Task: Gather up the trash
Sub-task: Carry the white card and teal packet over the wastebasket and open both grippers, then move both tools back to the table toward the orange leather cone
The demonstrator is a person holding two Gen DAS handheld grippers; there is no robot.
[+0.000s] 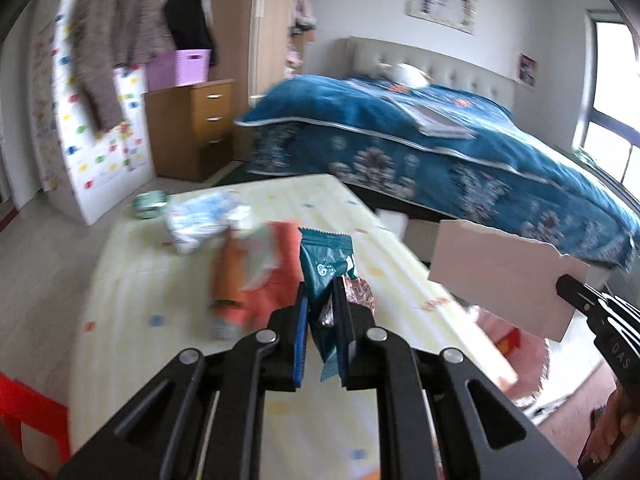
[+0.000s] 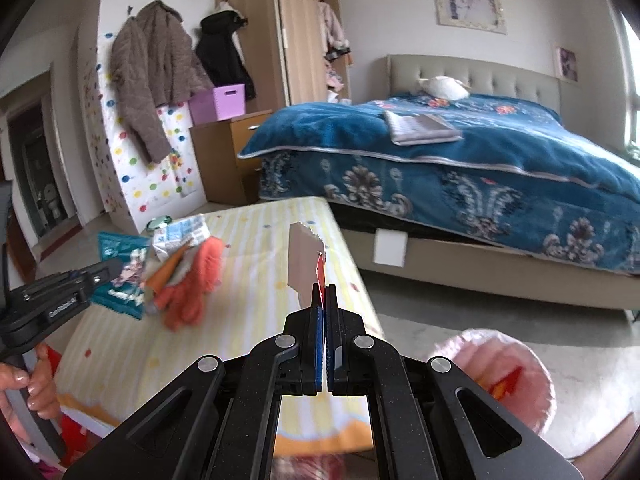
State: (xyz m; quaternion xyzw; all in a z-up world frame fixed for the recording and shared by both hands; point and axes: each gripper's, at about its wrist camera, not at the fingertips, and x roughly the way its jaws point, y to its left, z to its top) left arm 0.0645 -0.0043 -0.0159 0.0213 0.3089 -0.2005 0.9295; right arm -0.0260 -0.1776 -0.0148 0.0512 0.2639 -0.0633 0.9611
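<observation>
- One left gripper (image 1: 322, 312), black with blue pads: pressed together on two items, one teal foil snack wrapper (image 1: 325, 268) standing upright between the pads, and one pink-and-silver patterned wrapper (image 1: 360, 292) bunched at the right finger.
- One right gripper (image 2: 325, 300), black with blue pads: pinching one torn piece of brown cardboard (image 2: 303, 264) edge-on, with a red sliver showing at the pad tips. From the left wrist view the same piece shows flat-faced at 3 o'clock, held clear above the table edge.
- One table under a pale yellow striped cloth with coloured dots (image 2: 260, 236): carries the remaining loose trash, clustered at 10 o'clock of the right gripper.
- One orange fuzzy glove (image 2: 196, 284), lying on the cloth.
- One crumpled white-and-blue printed packet (image 2: 180, 236), just beyond the glove.
- One small green round item (image 2: 159, 223), at the far left table corner; blurred, kind cannot be told.
- One pink round frilled container (image 2: 532, 376), on the floor at 4 o'clock of the right gripper, with one red-and-yellow scrap (image 2: 506, 384) inside.
- One bed with blue patterned cover (image 2: 480, 152), at 1 o'clock beyond the table.
- One lilac plastic crate (image 2: 222, 102), atop one wooden drawer cabinet (image 2: 224, 160).
</observation>
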